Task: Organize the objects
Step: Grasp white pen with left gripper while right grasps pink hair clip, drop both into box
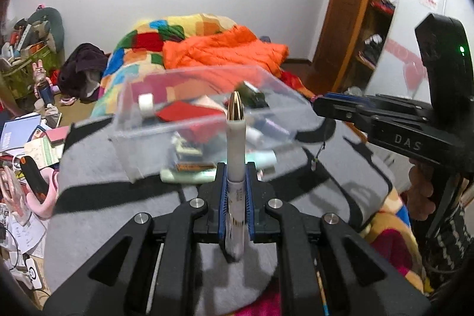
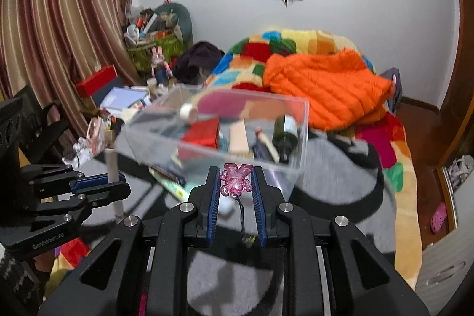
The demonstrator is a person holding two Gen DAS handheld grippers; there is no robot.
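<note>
A clear plastic box [image 1: 207,96] holding several small items stands on a grey mat on the bed; it also shows in the right wrist view [image 2: 299,120]. My left gripper [image 1: 236,171] is shut on a white tube with a gold tip [image 1: 236,144], held upright just in front of the box. My right gripper [image 2: 235,176] is shut on a pink translucent charm [image 2: 235,178] with a black cord hanging down, just short of the box's near wall. The right gripper also shows in the left wrist view [image 1: 320,105], at the box's right end. The left gripper also shows in the right wrist view [image 2: 118,182].
An orange jacket [image 2: 323,88] and a patchwork blanket [image 1: 142,46] lie behind the box. A green card and other flat items [image 1: 189,175] lie beside or under the box. Cluttered papers and boxes [image 1: 26,138] fill the floor at left. A wooden door [image 1: 343,5] stands at right.
</note>
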